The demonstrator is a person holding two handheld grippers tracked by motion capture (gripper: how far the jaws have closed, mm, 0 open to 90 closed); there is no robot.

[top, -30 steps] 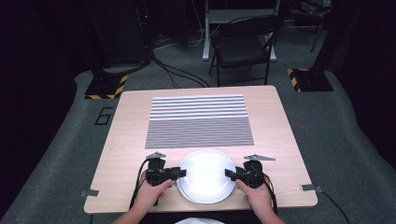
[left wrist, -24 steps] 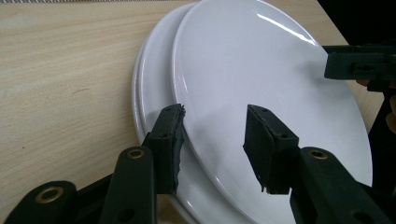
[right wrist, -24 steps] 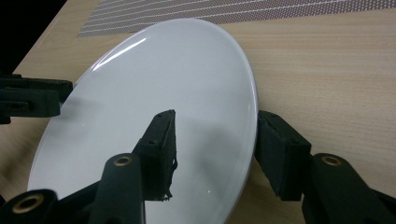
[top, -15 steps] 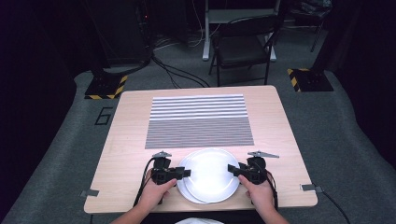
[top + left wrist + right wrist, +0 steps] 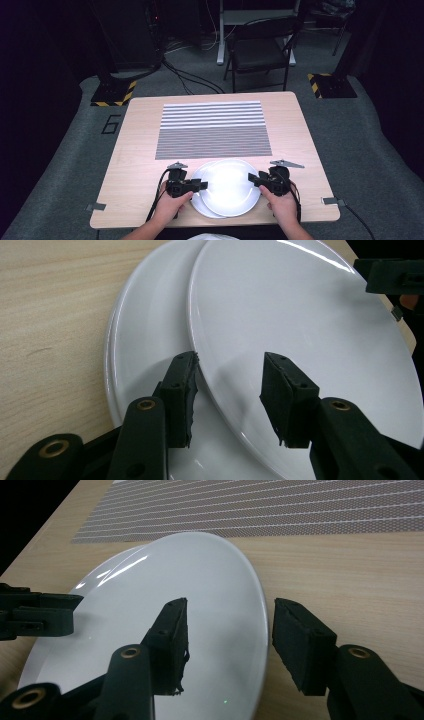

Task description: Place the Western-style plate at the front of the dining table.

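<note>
A person sits at the near edge of a pale wooden table (image 5: 130, 165), a two-jaw gripper in each hand. At the left, the left gripper (image 5: 202, 185) reaches in to the left rim of a stack of two plain white plates. In the left gripper view its jaws straddle the upper plate's rim: one black pad sits in the gap between the two plates, against the rim, the other stands off above the glossy top face without touching, so the rim is between the jaws but not clamped. The upper plate (image 5: 231, 185) is round, shiny and unmarked, lifted and slid a little to the right, so the lower plate (image 5: 199, 200) peeks out as a crescent at the left. At the right, the right gripper (image 5: 253, 178) brackets the upper plate's right rim, jaws apart, with a visible gap at the outer pad.

Farther back lies a grey striped mat (image 5: 214, 129). On the floor left of the table, a "6" (image 5: 111, 124) is marked.
</note>
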